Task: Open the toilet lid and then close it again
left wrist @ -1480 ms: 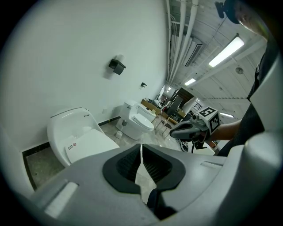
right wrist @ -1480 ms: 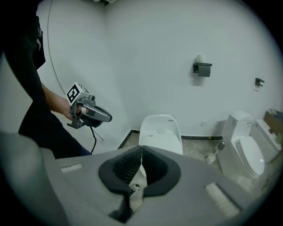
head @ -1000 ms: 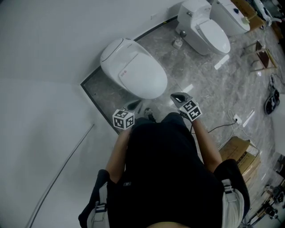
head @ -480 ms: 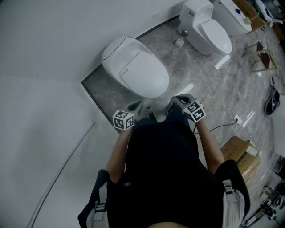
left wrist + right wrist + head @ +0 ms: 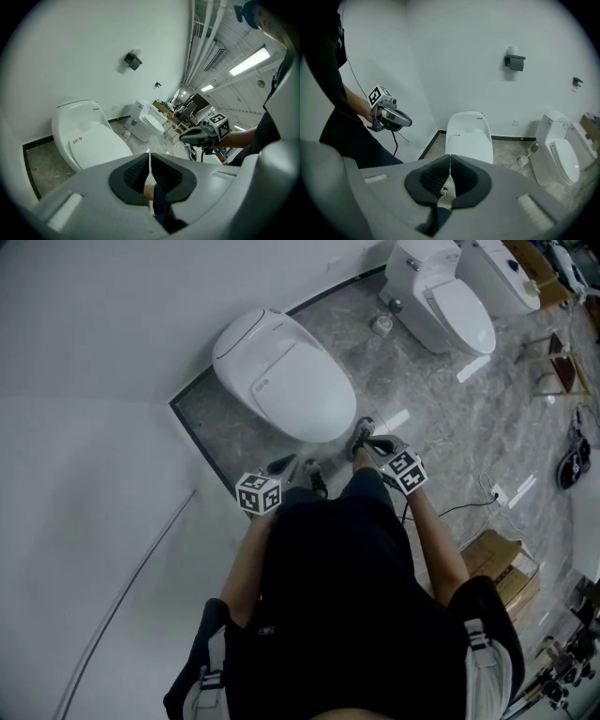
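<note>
A white toilet (image 5: 281, 371) stands against the wall with its lid (image 5: 295, 381) down. It also shows in the left gripper view as the toilet (image 5: 89, 140) and in the right gripper view as the toilet (image 5: 468, 138). My left gripper (image 5: 280, 465) hangs short of the bowl's front, jaws shut and empty. My right gripper (image 5: 361, 433) sits just right of the bowl's front rim, also shut on nothing. The shut jaws of the left gripper (image 5: 150, 161) and of the right gripper (image 5: 450, 164) both point toward the lid.
A second toilet (image 5: 450, 306) stands further right, with a small white object (image 5: 380, 324) on the floor beside it. A cardboard box (image 5: 502, 563), a floor cable (image 5: 469, 507) and a dark bag (image 5: 570, 460) lie to the right. A paper holder (image 5: 514, 61) hangs on the wall.
My right gripper has dropped and edged nearer the bowl's front rim. The left gripper has stayed put. The lid remains down.
</note>
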Demonstrator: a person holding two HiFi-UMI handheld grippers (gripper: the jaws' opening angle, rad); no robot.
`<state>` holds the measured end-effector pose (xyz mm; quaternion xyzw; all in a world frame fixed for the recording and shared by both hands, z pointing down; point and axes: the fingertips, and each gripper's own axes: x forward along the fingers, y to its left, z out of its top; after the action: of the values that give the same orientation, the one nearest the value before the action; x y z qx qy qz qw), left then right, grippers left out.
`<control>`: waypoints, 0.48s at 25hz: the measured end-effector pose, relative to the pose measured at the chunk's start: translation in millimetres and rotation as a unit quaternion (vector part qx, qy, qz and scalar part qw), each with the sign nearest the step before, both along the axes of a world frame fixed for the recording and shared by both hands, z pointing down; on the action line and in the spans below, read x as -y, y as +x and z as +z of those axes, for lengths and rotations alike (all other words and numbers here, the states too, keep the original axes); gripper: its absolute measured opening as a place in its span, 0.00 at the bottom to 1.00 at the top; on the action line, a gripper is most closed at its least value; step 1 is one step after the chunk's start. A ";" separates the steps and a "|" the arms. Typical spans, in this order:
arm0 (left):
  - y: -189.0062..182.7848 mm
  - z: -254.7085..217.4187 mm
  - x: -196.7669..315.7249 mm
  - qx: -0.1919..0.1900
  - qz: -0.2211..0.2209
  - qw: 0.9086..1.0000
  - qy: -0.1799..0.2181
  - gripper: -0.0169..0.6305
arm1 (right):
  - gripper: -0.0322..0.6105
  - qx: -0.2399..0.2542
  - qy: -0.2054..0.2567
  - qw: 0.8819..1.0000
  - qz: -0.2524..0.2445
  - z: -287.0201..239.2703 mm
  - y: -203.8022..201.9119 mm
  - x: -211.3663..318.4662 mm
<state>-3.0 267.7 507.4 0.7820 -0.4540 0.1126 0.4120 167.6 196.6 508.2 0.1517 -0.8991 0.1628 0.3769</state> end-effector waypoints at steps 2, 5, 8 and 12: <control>3.1 7.5 0.9 0.003 0.001 1.000 -0.010 0.06 | 0.06 0.005 -0.005 1.000 -0.001 3.3 -0.9 7.4; 6.9 16.6 4.2 0.006 -0.003 1.000 -0.023 0.06 | 0.06 0.009 -0.014 1.000 -0.006 11.5 1.6 14.5; 11.3 22.5 11.5 0.000 -0.014 0.999 -0.033 0.06 | 0.06 0.006 -0.026 1.000 -0.011 25.1 7.6 22.4; 20.0 25.8 21.8 -0.009 -0.021 0.999 -0.038 0.06 | 0.06 0.001 -0.041 0.999 -0.012 40.0 14.3 32.2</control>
<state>17.0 245.9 533.2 0.7570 -0.4619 0.1137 0.4479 181.8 164.4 548.2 0.1250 -0.8939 0.1952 0.3836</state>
